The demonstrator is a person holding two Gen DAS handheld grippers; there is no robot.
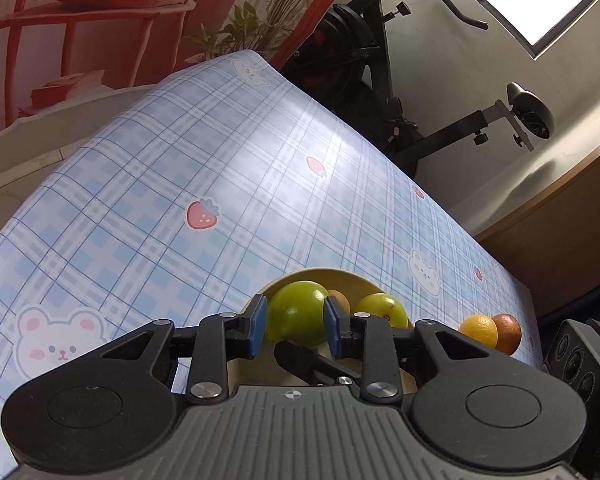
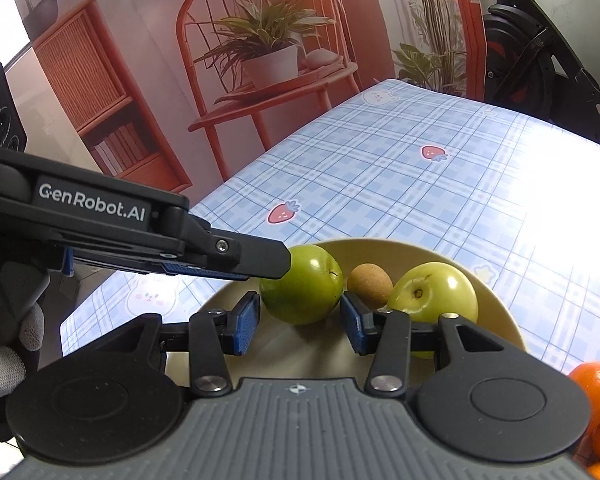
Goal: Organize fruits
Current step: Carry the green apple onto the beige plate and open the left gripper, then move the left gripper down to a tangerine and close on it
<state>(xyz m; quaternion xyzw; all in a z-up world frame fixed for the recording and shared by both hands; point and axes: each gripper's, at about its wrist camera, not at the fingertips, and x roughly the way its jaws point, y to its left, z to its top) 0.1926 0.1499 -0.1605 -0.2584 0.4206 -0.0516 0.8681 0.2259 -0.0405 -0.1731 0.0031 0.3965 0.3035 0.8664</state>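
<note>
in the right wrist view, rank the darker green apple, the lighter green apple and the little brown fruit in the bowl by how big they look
1-2. darker green apple and lighter green apple: they look alike, and the lighter one is partly hidden, so no ranking.
3. little brown fruit: clearly smallest, lying between them in the bowl.

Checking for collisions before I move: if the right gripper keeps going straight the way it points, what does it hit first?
Most likely the darker green apple in the bowl, straight ahead of the right gripper. The left gripper already reaches that apple.
</note>
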